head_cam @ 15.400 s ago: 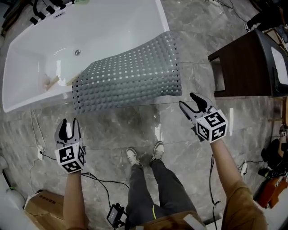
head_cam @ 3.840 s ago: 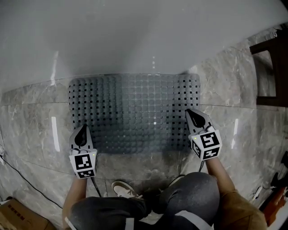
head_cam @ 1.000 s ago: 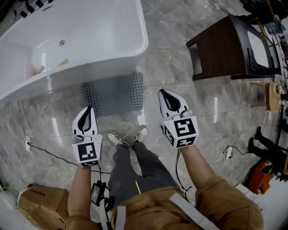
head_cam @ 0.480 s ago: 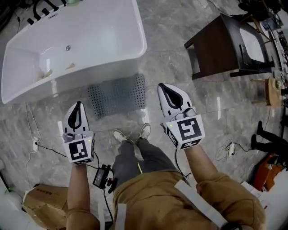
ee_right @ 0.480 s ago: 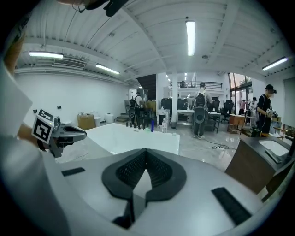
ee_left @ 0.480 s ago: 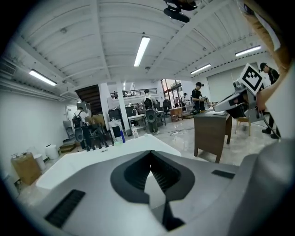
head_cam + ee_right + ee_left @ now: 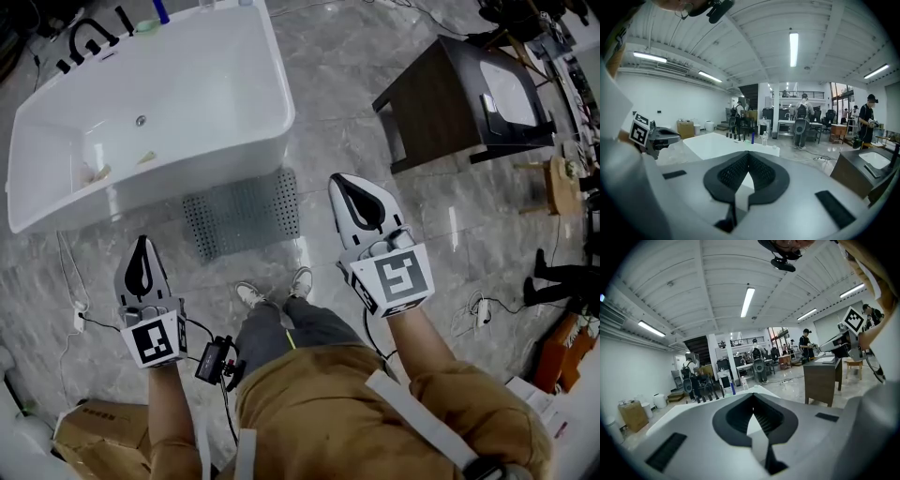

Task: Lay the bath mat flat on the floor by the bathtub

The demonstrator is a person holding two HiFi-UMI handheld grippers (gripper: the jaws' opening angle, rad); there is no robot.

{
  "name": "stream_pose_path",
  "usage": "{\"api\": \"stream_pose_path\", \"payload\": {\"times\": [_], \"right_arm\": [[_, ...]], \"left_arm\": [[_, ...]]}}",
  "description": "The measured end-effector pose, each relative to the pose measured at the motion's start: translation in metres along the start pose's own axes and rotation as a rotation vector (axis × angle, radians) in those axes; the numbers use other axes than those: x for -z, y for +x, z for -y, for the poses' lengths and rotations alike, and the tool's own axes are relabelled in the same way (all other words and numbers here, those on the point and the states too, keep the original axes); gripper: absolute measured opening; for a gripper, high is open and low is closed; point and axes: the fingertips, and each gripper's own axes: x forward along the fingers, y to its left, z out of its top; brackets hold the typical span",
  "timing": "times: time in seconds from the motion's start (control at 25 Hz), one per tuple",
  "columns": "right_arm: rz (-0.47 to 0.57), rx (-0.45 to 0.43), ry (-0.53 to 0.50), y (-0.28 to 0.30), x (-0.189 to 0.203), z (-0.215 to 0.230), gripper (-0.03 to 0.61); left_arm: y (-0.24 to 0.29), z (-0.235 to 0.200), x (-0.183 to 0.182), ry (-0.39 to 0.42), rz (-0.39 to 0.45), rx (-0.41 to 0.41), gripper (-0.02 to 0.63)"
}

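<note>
The grey perforated bath mat lies flat on the marble floor against the side of the white bathtub. Both grippers are held high above the floor, away from the mat. My left gripper is shut and empty, to the left of the person's shoes. My right gripper is shut and empty, to the right of the mat. In the gripper views both point level across the room: left gripper, right gripper, with the tub rim beyond.
A dark wooden vanity with a basin stands to the right. Cables run over the floor at the left, a cardboard box sits at bottom left. Several people stand at desks far off.
The person has stood up further and the view has risen. The left gripper has dropped lower in the head view. The mat has not moved.
</note>
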Motion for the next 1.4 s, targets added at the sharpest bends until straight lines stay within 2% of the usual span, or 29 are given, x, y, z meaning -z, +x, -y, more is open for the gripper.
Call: {"api": "stream_pose_path", "payload": {"times": [0.2, 0.48, 0.68, 0.88, 1.16, 1.4], "right_arm": [[0.018, 0.000, 0.038, -0.015, -0.024, 0.000, 0.005], [0.089, 0.045, 0.027, -0.046, -0.066, 0.010, 0.005], [0.123, 0.088, -0.009, -0.066, -0.091, 0.023, 0.005], [0.148, 0.106, -0.033, -0.073, -0.108, 0.019, 0.005], [0.178, 0.134, -0.077, -0.090, -0.124, 0.016, 0.004], [0.197, 0.151, -0.093, -0.103, -0.136, 0.015, 0.005]], "left_arm": [[-0.015, 0.000, -0.034, 0.046, 0.059, 0.000, 0.003], [-0.038, -0.015, -0.080, 0.044, 0.141, -0.025, 0.003], [-0.054, -0.025, -0.097, 0.024, 0.161, -0.038, 0.003], [-0.066, -0.036, -0.100, 0.033, 0.159, -0.059, 0.003], [-0.082, -0.047, -0.124, -0.045, 0.192, -0.082, 0.003], [-0.108, -0.067, -0.140, -0.065, 0.209, -0.128, 0.003]]}}
